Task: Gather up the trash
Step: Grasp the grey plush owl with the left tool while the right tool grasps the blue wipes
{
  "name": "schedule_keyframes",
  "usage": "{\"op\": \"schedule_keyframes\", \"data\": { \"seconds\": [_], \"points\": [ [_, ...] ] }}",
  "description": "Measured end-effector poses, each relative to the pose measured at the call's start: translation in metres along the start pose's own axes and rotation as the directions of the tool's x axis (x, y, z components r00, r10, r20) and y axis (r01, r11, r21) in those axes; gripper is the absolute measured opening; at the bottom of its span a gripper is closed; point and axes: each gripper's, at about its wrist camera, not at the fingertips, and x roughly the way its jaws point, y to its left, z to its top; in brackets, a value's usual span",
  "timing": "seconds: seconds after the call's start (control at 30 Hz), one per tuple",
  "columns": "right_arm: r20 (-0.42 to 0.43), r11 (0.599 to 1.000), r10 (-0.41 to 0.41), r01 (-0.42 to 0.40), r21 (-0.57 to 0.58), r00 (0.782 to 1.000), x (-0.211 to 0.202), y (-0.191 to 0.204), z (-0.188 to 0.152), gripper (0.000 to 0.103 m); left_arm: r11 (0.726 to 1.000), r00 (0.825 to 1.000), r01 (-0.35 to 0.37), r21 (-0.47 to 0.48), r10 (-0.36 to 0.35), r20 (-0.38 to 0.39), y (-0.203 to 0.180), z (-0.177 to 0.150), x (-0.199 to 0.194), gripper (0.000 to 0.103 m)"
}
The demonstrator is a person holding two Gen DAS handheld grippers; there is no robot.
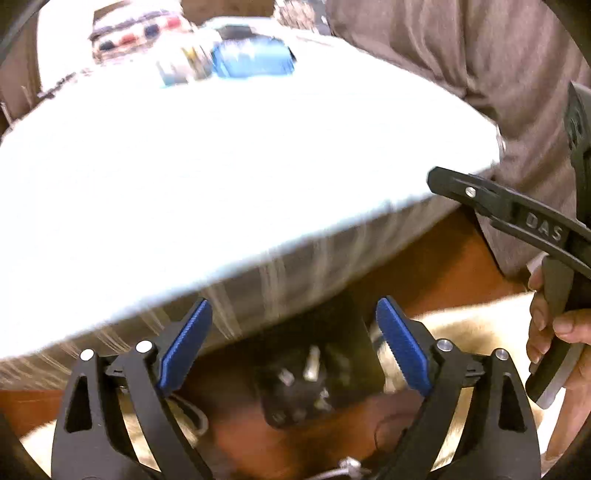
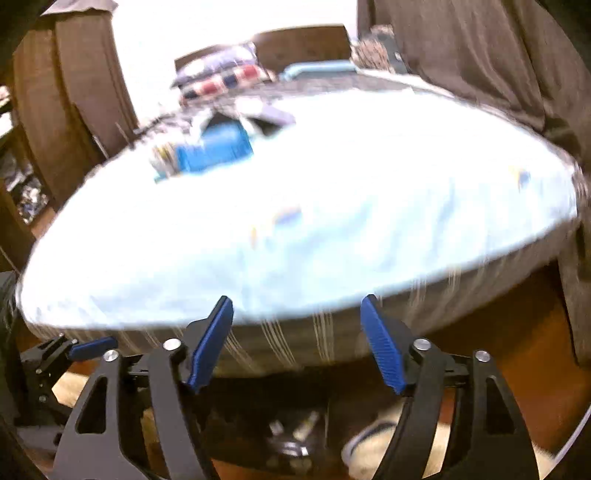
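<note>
Both views are blurred by motion. A bed with a pale blue sheet [image 1: 221,166] fills the left wrist view and the right wrist view [image 2: 332,206]. At its far side lies a blue packet [image 1: 255,59], also in the right wrist view [image 2: 214,147], next to a smaller striped wrapper [image 1: 181,68] [image 2: 164,160]. My left gripper [image 1: 293,345] is open and empty, low in front of the bed's near edge. My right gripper [image 2: 297,343] is open and empty, also at the near edge. The right gripper's body [image 1: 517,218] shows in the left wrist view, held by a hand [image 1: 554,332].
A dark box of small bottles or parts [image 1: 314,373] [image 2: 295,435] sits on the floor under the bed edge. A checked pillow [image 1: 136,29] [image 2: 221,81] lies at the bed's head. Brown curtains [image 1: 461,55] [image 2: 480,55] hang on the right. A pale rug [image 1: 461,325] covers the brown floor.
</note>
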Motion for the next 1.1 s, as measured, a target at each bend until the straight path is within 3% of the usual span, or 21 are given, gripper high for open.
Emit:
{"op": "schedule_keyframes", "data": {
  "seconds": [0.17,0.33,0.6,0.9,1.1],
  "points": [
    [0.055,0.999,0.041,-0.040,-0.010,0.998,-0.003,0.011,0.048,0.087,0.997,0.994,-0.066,-0.033,0.068,0.080,0.028,0.038,-0.028,0.094],
    [0.067,0.997,0.071,-0.069,-0.032,0.995,0.012,0.026,0.082,0.088,0.989,0.984,-0.133,-0.069,0.140,0.107,0.065,0.075,-0.029,0.095],
    [-0.005,0.992,0.120,-0.120,-0.031,0.993,0.076,0.054,0.116,0.088,0.977,0.975,-0.188,-0.102,0.198,0.102,0.103,0.113,-0.016,0.095],
    [-0.084,0.991,0.128,-0.131,-0.037,0.988,0.137,0.076,0.140,0.088,0.975,0.976,-0.191,-0.109,0.201,0.088,0.125,0.142,0.004,0.095],
    [-0.105,0.987,0.149,-0.155,-0.046,0.983,0.153,0.080,0.144,0.083,0.975,0.975,-0.191,-0.110,0.201,0.090,0.133,0.155,0.013,0.095]
  ]
}}
